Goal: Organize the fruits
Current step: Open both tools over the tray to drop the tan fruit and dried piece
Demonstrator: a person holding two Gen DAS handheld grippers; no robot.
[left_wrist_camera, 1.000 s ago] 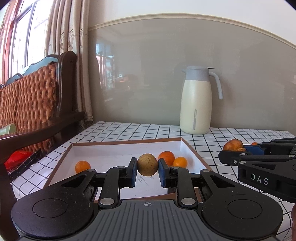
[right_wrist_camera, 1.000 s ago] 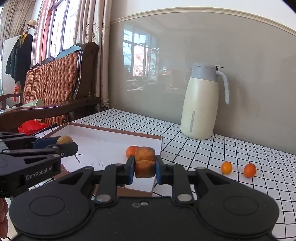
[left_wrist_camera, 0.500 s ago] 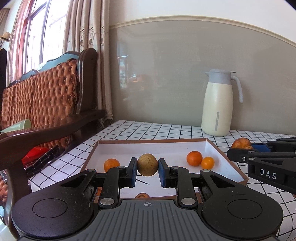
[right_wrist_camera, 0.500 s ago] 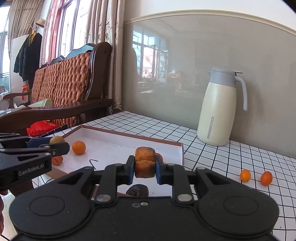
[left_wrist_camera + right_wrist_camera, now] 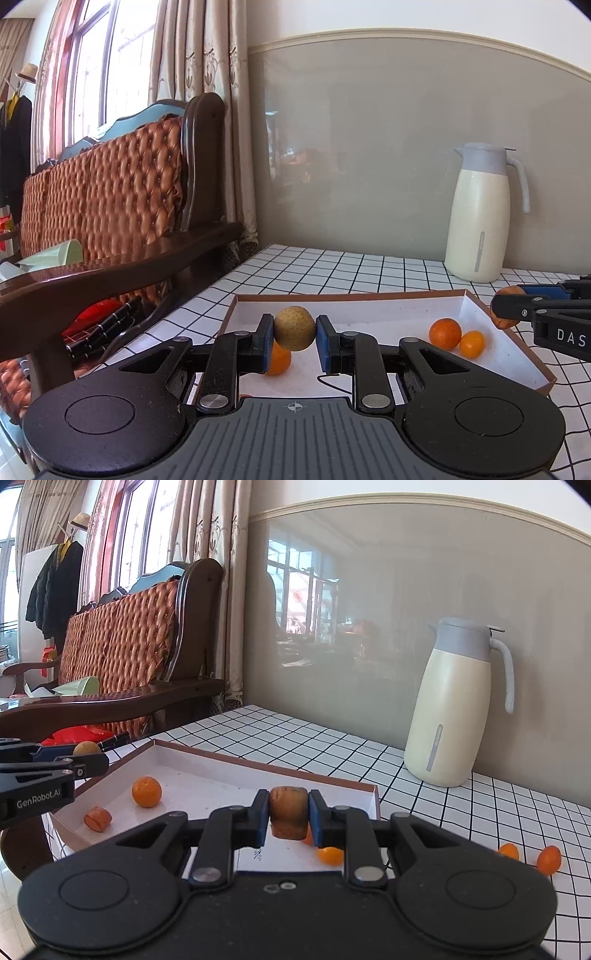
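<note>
Both views now sit further left than a second ago. Left gripper (image 5: 294, 339) pinches a round brownish fruit (image 5: 294, 328) above the tray's (image 5: 509, 343) near-left part; right gripper (image 5: 288, 816) clamps a squashed brown fruit (image 5: 288, 816) above its right part.

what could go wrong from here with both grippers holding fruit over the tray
1. The left gripper pinches the round brownish fruit only at its sides; it might slip out and roll across the tray, knocking the oranges.
2. The right gripper visibly squeezes its brown fruit, which may bruise.
3. Both grippers sit close over the tray and might collide.
</note>
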